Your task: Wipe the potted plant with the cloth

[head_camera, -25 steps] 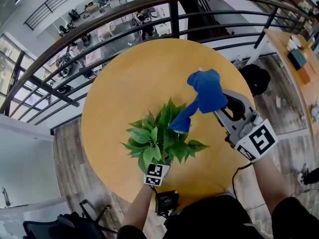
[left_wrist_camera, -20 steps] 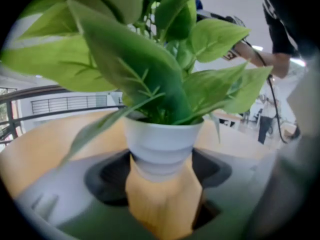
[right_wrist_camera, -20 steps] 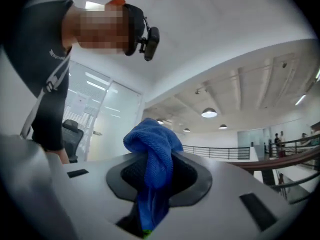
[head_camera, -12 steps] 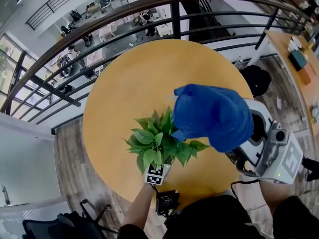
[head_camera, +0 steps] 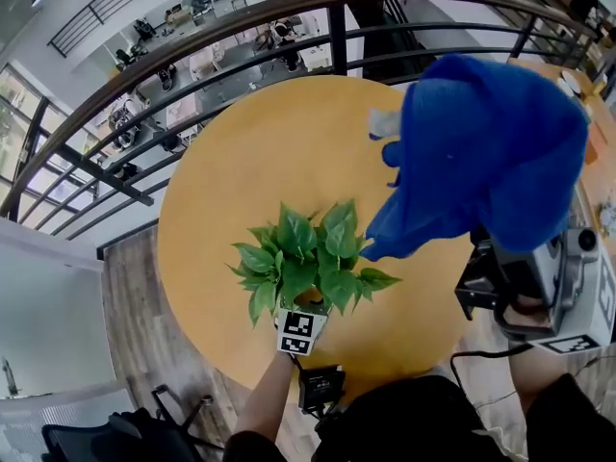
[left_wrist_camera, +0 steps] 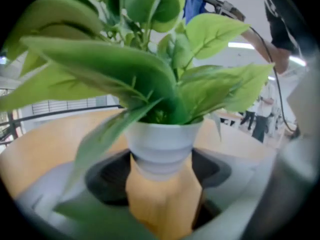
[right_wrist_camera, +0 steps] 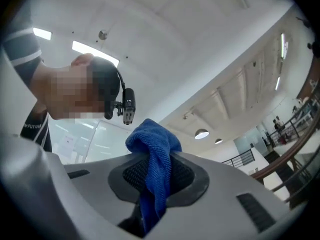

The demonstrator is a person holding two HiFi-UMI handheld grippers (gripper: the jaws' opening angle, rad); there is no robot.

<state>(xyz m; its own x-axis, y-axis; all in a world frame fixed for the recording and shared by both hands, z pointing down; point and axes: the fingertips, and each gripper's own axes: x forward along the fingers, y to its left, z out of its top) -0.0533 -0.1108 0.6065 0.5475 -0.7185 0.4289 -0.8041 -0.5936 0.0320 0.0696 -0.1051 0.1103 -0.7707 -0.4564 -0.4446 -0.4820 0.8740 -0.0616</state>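
Your left claw (left_wrist_camera: 162, 184) stands wide, and its dark ribbed pads (left_wrist_camera: 107, 176) press on both sides of the narrow lower part of the pot (left_wrist_camera: 162, 141). The pot is smooth and white, with stepped rings below a flared rim. The potted plant (head_camera: 303, 258) stands upright in that grip on the round, tan, wood-look tabletop (head_camera: 241, 162). In the head view it is at the lower centre of the frame, close to the near edge. Its leaves (left_wrist_camera: 115, 69) are broad, glossy, pointed and bright green, and in the left gripper view they spread over the claw and fill the upper half of the frame. Your right claw (right_wrist_camera: 150, 184) is closed narrow on the cloth (right_wrist_camera: 150, 139), a blue, looped, terry-like fabric. One fold is pinched between the textured black pads (right_wrist_camera: 182, 176) and bunches into a knot above them. In the head view the cloth billows large in the upper right of the frame, above the right claw's grey body at the right edge. Its lowest corner tapers down and to the left toward the plant's right-hand leaves, just beside them in the picture. You cannot tell from these views whether that corner touches a leaf. In the left gripper view a scrap of the blue shows at the top centre, behind the leaves.
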